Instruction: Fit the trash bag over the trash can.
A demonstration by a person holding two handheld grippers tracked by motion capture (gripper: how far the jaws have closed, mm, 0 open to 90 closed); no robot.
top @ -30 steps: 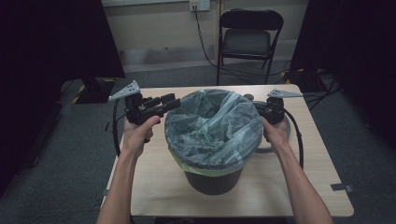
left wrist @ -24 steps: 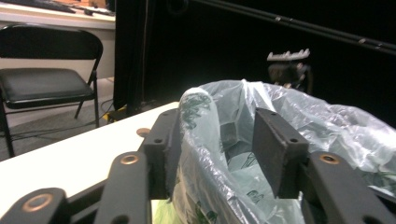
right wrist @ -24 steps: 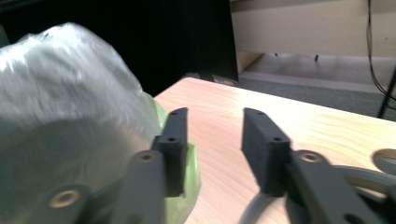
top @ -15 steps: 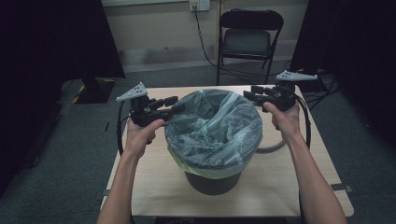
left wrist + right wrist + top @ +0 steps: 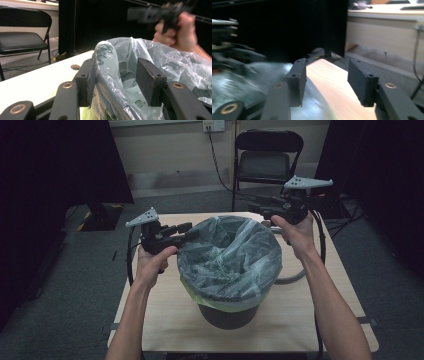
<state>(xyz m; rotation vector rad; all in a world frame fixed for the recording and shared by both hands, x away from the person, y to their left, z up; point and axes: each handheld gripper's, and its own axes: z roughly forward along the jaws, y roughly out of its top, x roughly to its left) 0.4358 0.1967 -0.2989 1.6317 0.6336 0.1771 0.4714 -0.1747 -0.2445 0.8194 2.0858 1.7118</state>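
Note:
A dark bin [image 5: 227, 312] lined with a clear, green-tinted plastic bag [image 5: 230, 260] stands in the middle of the wooden table [image 5: 160, 320]. My left gripper [image 5: 191, 233] is at the bin's left rim. In the left gripper view it [image 5: 116, 82] is open, its jaws straddling the bag's [image 5: 110, 62] upright edge without pinching it. My right gripper [image 5: 254, 209] hovers above the far right rim. Seen in its own view, it [image 5: 325, 80] is open with nothing between its jaws and the bare table [image 5: 329, 82] beyond. That view is blurred.
A black folding chair [image 5: 267, 160] stands behind the table, with cables and a wall outlet near it. Dark curtains hang at both sides. The table's far edge lies just past the bin. A grey hose loops on the table at the bin's right [image 5: 292, 275].
My right gripper has let go of the bin's right rim, risen and swung toward the far side. My left gripper stays at the left rim.

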